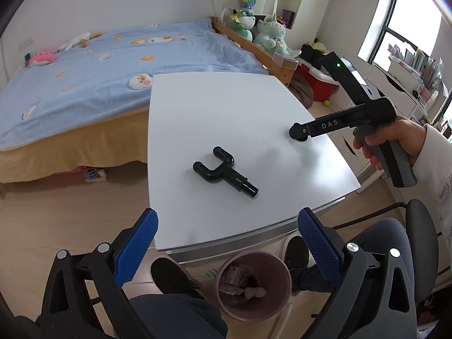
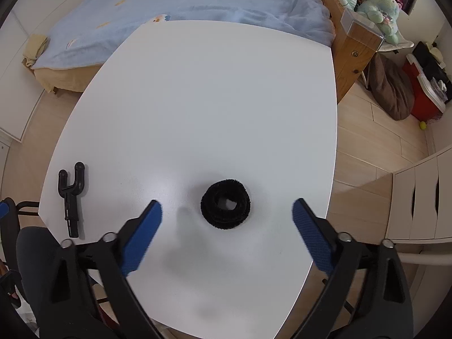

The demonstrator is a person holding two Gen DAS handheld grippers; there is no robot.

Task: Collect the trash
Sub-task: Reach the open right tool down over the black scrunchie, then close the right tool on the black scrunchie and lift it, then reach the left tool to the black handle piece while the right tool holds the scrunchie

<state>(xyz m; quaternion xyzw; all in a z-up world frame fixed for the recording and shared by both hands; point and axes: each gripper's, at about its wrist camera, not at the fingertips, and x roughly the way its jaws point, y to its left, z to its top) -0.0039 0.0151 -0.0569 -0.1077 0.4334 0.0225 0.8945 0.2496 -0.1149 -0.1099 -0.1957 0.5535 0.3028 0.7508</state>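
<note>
Left wrist view looks obliquely down across the worktop [image 1: 226, 107] toward the bed [image 1: 84, 70] at 11 o'clock. Right wrist view faces steeply down, nearer. Both share worktop and bed.

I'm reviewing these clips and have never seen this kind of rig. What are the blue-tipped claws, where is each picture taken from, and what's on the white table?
No robot here: a seated person holds a hand-squeezed two-finger gripper in each hand, each carrying a forward-looking fisheye camera. One picture looks along the left gripper, which is open and empty above the pink bin on the floor. The other looks along the right gripper, open over a black fuzzy ring. The white table also holds a black forked plastic part. Nothing is held yet.
</note>
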